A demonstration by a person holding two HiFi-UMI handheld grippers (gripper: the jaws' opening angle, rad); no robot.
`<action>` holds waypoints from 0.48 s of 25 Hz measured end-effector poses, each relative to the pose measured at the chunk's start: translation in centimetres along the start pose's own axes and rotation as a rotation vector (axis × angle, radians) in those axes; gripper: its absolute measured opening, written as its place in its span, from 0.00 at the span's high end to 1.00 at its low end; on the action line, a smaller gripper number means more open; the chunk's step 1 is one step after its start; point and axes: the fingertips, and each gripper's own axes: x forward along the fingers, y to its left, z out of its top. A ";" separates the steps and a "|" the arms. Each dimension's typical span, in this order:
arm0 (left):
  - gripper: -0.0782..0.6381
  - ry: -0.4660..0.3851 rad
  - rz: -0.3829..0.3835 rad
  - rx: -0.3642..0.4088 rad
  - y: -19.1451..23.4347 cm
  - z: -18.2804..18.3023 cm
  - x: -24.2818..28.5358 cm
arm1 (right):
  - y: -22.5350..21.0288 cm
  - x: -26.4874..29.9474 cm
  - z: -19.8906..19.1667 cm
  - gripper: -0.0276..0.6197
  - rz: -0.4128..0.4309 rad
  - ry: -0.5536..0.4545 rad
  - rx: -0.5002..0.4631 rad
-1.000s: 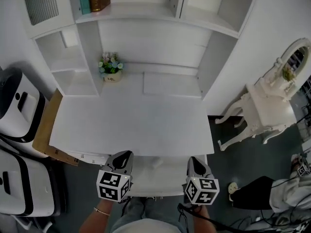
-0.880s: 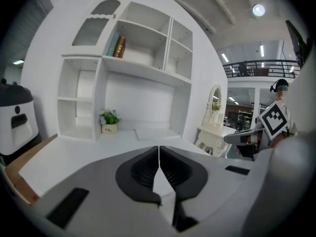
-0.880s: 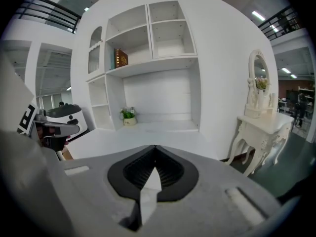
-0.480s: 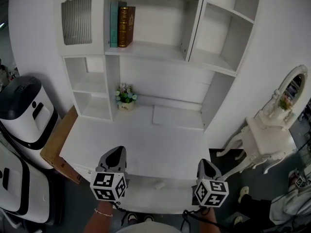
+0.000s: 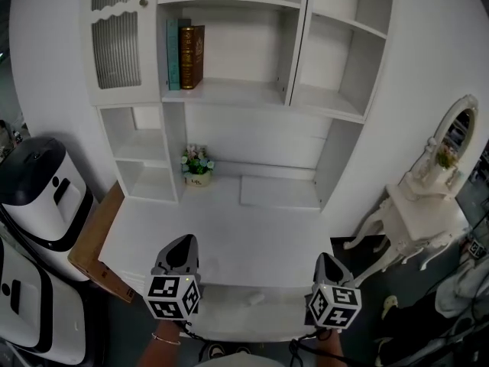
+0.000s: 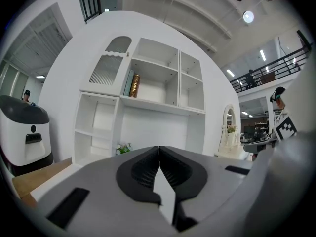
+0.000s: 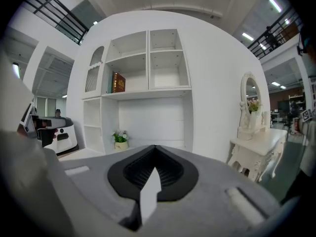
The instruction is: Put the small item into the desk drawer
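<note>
A white desk (image 5: 229,235) with a shelf hutch stands in front of me. Below its front edge a shallow white drawer (image 5: 229,312) stands pulled out, and a small pale item (image 5: 254,299) shows faintly inside it. My left gripper (image 5: 182,241) hovers over the desk's front left, by the drawer's left end, and is shut with nothing in it. My right gripper (image 5: 325,258) hangs at the drawer's right end, also shut and empty. In the left gripper view (image 6: 159,148) and the right gripper view (image 7: 154,147) the jaws meet, and both point at the hutch.
A small flower pot (image 5: 197,164) sits at the back of the desk. Two books (image 5: 186,55) stand on an upper shelf. A white and black machine (image 5: 42,197) and a wooden board (image 5: 95,243) flank the left side. A white dressing table with a mirror (image 5: 424,212) stands at the right.
The head view has tilted up, so more of the hutch and its upper shelves shows. Both grippers stay by the desk's front edge, shut.
</note>
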 end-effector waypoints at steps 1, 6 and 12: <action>0.88 0.003 -0.002 0.003 0.0 0.0 0.0 | 0.0 -0.1 0.0 0.95 -0.005 0.000 -0.005; 0.88 0.017 -0.010 0.004 0.0 -0.5 0.3 | -0.1 -0.3 -0.6 0.95 -0.016 0.011 0.005; 0.88 0.039 -0.017 -0.007 0.1 -1.2 0.4 | 0.3 -0.7 -0.8 0.95 -0.007 0.025 0.012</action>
